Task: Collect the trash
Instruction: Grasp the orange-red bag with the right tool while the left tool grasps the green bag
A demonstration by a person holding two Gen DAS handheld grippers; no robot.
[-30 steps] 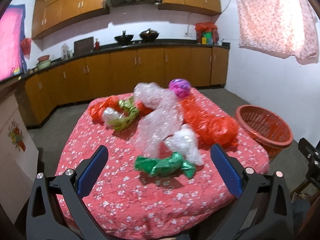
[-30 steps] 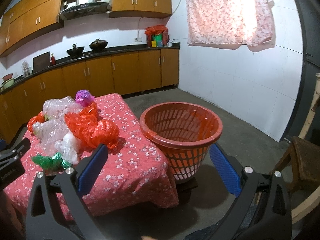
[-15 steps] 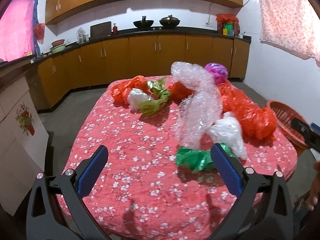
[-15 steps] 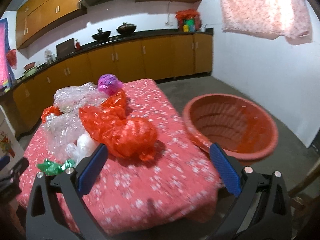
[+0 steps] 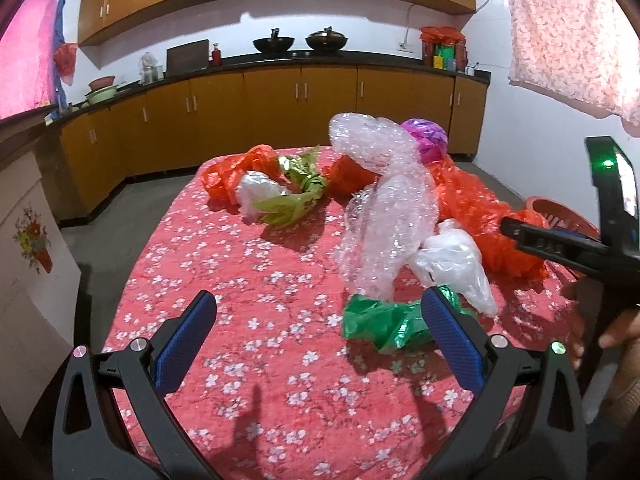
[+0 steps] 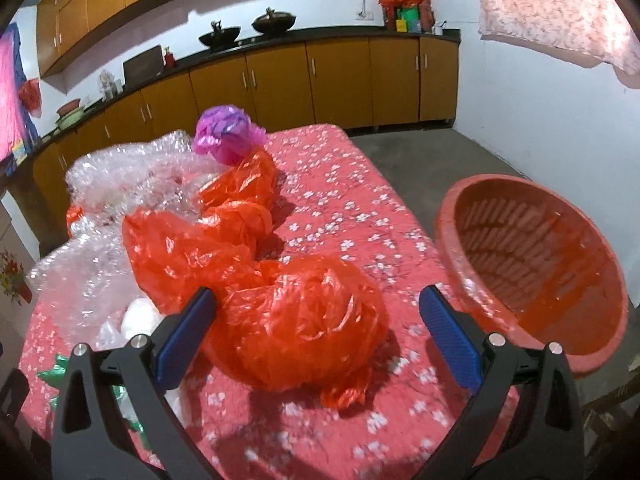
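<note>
Trash lies on a table with a red flowered cloth (image 5: 248, 280): a green foil wrapper (image 5: 384, 322), a white bag (image 5: 456, 264), bubble wrap (image 5: 384, 208), a long red plastic bag (image 6: 296, 316), a purple ball (image 6: 228, 132) and a yellow-green wrapper (image 5: 296, 196). My left gripper (image 5: 320, 348) is open and empty over the cloth, its right finger by the green wrapper. My right gripper (image 6: 316, 340) is open and empty, with the bunched end of the red bag between its fingers. It also shows in the left wrist view (image 5: 560, 242). A red basket (image 6: 536, 264) stands right of the table.
Brown kitchen cabinets (image 5: 280, 108) and a dark counter with two woks run along the back wall. A white wall with a pink curtain (image 6: 560, 12) is on the right. Grey floor lies between the table and the cabinets.
Both grippers have moved forward and lower over the table. The right one swung left from the basket toward the red bag. The left one has come close to the green wrapper.
</note>
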